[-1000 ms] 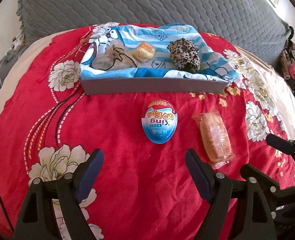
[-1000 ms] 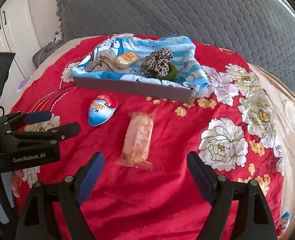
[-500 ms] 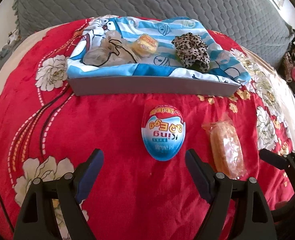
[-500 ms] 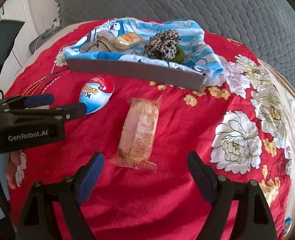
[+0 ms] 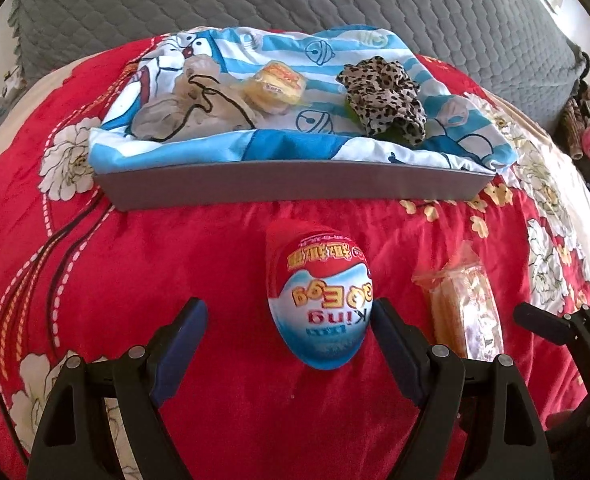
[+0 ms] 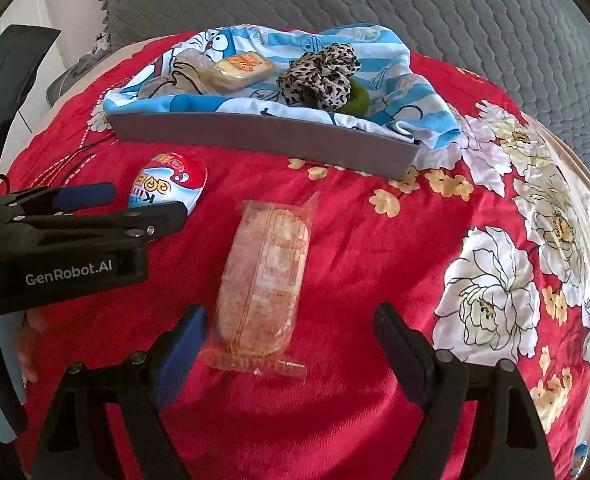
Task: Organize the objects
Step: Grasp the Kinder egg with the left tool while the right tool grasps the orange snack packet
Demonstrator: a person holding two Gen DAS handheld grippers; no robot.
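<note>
A red, white and blue toy egg lies on the red blanket between the open jaws of my left gripper, close to the right finger. A clear-wrapped orange snack packet lies lengthwise with its near end between the open jaws of my right gripper, nearer the left finger. Neither thing is gripped. Beyond them stands a grey tray lined with a blue cartoon cloth. It holds a leopard scrunchie, a small wrapped cake and a beige pouch.
The red floral blanket covers a bed, with a grey quilted headboard behind. Clothes hang at the far right. A green item sits beside the scrunchie. A person's hand holds the left gripper beside the packet.
Both grippers have sunk and moved forward toward the blanket. The egg now sits between the left jaws and the packet's near end between the right jaws. Both stay open.
</note>
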